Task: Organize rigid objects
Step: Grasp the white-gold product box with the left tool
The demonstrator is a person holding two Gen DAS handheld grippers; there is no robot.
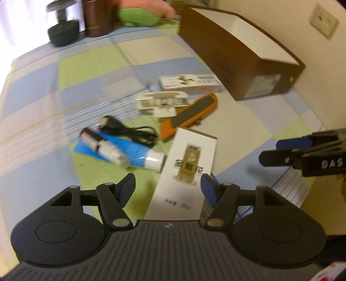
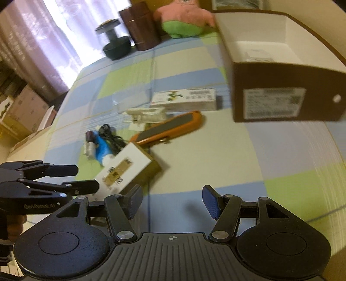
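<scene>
Surface: checked cloth in blue, green and cream, carrying a loose heap of small items.
Left gripper: black two-finger tool, jaws apart and holding nothing; the tall white carton with a gold label lies on the cloth between and just beyond its pads, not pressed by either.
Right gripper: jaws parted over bare cloth, nothing between them.
Receiving box: large open brown cardboard box with white lining, beside the heap; one small pale item seems to lie inside, too blurred to name.
Task items still out: white carton with a green plant print; orange-handled folding tool with a dark grip strip; clear plastic clip-like piece; blue and white tube; small silver and maroon cylinder; coiled black cable.
Risk, grasp: the gold-label carton lies askew to the left jaws, so closing could catch a corner and spin it away.
Risk, neighbours: the carton touches the tube and lies near the orange tool; a drag could scatter them.
Risk, arms: the two grippers are near each other and could collide.
Surroundings: dark dumbbell, brown cylindrical canister and pink and green plush toy at the far edge, clear of the path.
</scene>
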